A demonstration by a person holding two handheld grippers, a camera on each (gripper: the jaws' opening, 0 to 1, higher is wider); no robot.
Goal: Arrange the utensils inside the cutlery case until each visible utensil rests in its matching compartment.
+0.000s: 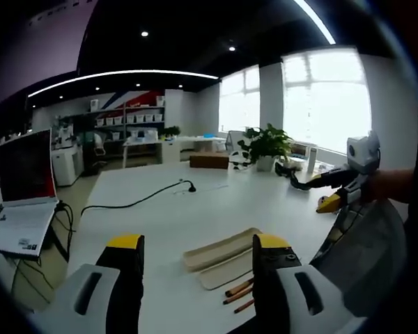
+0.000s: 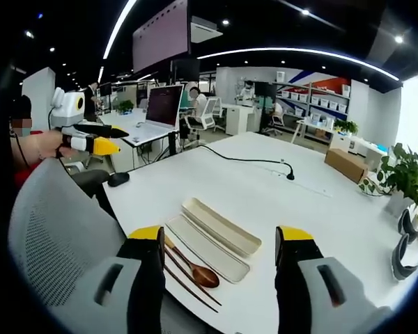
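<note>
The case point(image 1: 219, 250) lies open on the white table point(image 1: 195, 209) in the left gripper view, its lid point(image 1: 226, 270) just beside it, and the brown utensil handles point(image 1: 238, 291) lie on the table next to the lid, not inside anything. The left gripper point(image 1: 198, 278) hangs above them with jaws apart, holding nothing. Farther back are a black cable point(image 1: 136, 202), a laptop point(image 1: 24, 188) at the table's far edge, a potted plant point(image 1: 265, 146), and the right gripper point(image 1: 334, 191) off to the side over a grey mesh chair point(image 1: 366, 243). In the right gripper view, the case point(image 2: 221, 227) and lid point(image 2: 205, 249) lie side by side, both empty, with a wooden spoon point(image 2: 191, 268) and chopsticks point(image 2: 188, 285) touching the table just beside the lid. The right gripper point(image 2: 219, 278) is spread open and empty above them. The left gripper point(image 2: 90, 139) shows beyond the chair point(image 2: 56, 229), its jaws apparently close together. As I judge it, nothing is sorted yet; every utensil remains to be placed. Nothing blocks the case, though the chair crowds the near table edge.
</note>
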